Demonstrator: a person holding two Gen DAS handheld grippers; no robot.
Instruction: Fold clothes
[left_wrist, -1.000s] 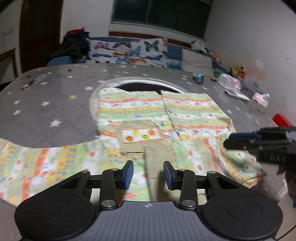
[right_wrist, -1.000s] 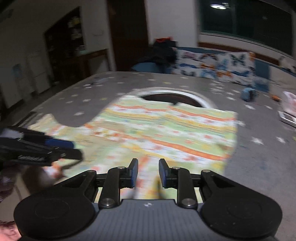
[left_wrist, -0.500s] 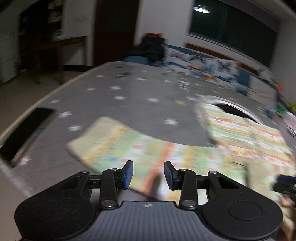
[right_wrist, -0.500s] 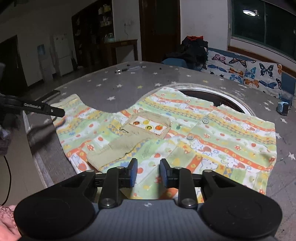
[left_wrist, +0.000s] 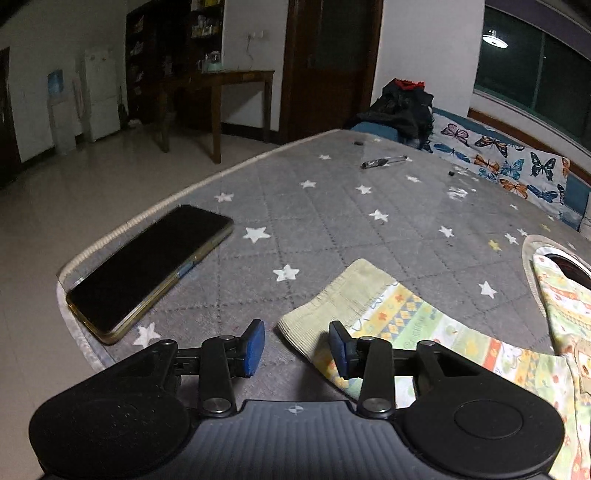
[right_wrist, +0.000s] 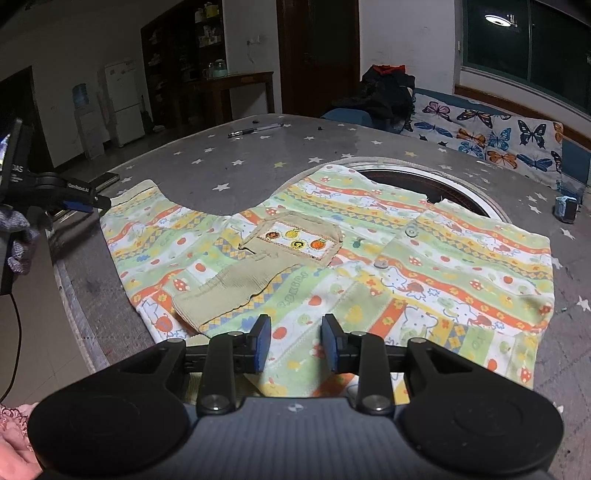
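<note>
A child's shirt (right_wrist: 424, 273) with green, orange and yellow print lies flat on the grey star-patterned table (right_wrist: 236, 166). One sleeve is folded over its chest, its beige cuff (right_wrist: 225, 291) near the front. The other sleeve stretches left, ending in a ribbed cuff (left_wrist: 332, 299). My left gripper (left_wrist: 297, 347) is open, just above that cuff's end, with its right finger over the cloth. It also shows in the right wrist view (right_wrist: 79, 197) at the sleeve's tip. My right gripper (right_wrist: 295, 343) is open over the shirt's near hem.
A black phone (left_wrist: 147, 266) lies near the table's left edge. A pen (right_wrist: 255, 130) lies at the far side. A round hole (right_wrist: 424, 184) in the table sits behind the shirt collar. A small blue object (right_wrist: 565, 208) stands at the right. A butterfly-print sofa (right_wrist: 491, 133) is behind.
My left gripper swung left from the shirt's middle to the end of the outstretched sleeve. My right gripper shifted to the shirt's near hem. Both stayed open.
</note>
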